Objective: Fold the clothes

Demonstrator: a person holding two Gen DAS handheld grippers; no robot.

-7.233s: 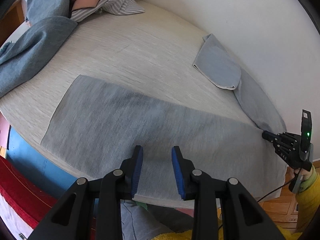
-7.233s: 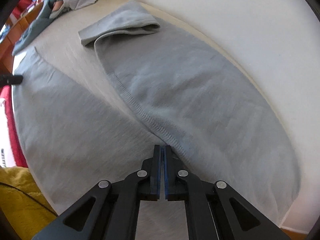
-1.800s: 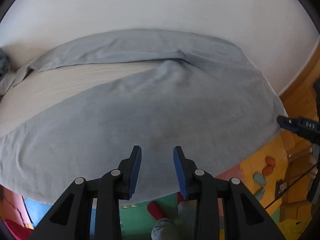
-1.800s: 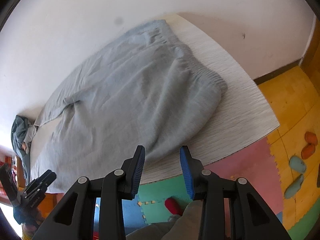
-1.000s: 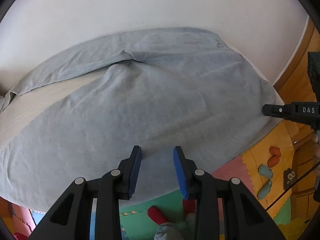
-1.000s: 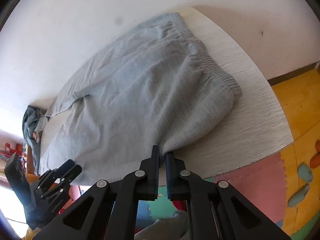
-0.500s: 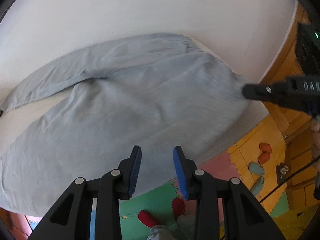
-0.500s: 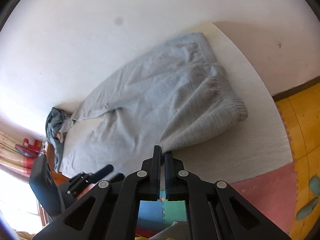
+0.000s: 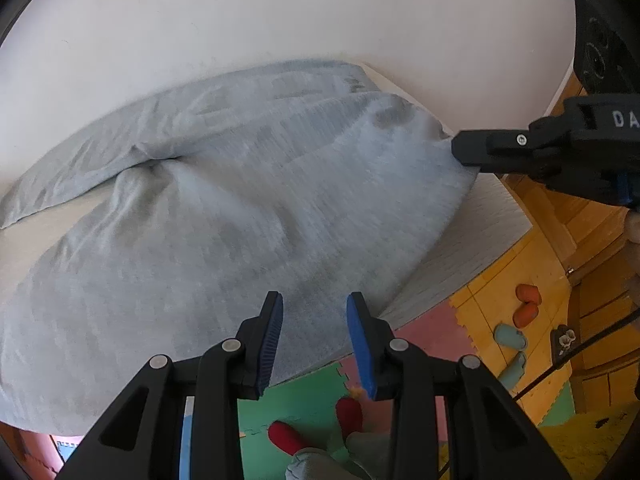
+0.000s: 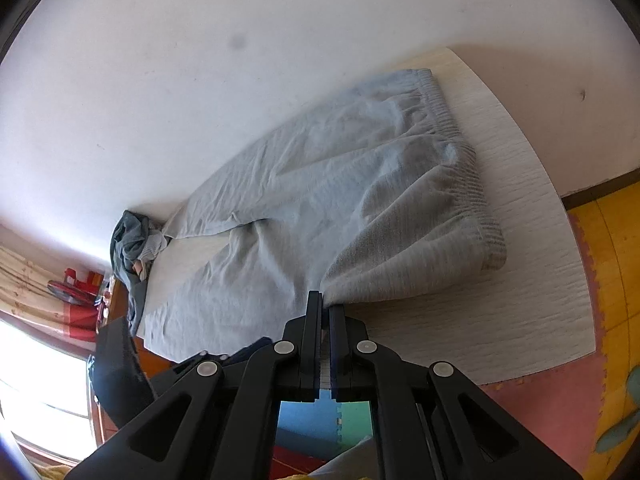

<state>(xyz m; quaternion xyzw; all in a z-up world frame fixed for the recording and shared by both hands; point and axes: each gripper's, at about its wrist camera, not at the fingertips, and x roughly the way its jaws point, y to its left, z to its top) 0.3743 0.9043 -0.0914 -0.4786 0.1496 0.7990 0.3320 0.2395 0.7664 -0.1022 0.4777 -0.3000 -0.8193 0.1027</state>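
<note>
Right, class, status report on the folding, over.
Right tool shut on grey sweatpants near the waistband. Left tool open, empty, above the fabric. Clothes pile at table's far end, clear.

- A home, likely a child's room: bright foam mats (image 9: 460, 320) in pink, green and yellow cover the floor.
- Slippers (image 9: 508, 336) lie near wooden cupboards (image 9: 592, 320).
- A heap of clothes (image 10: 134, 248) sits on the counter (image 10: 520, 280) by a curtained window (image 10: 36, 360).

Right gripper (image 10: 325, 307) now clamped on trousers (image 10: 340, 200)
</note>
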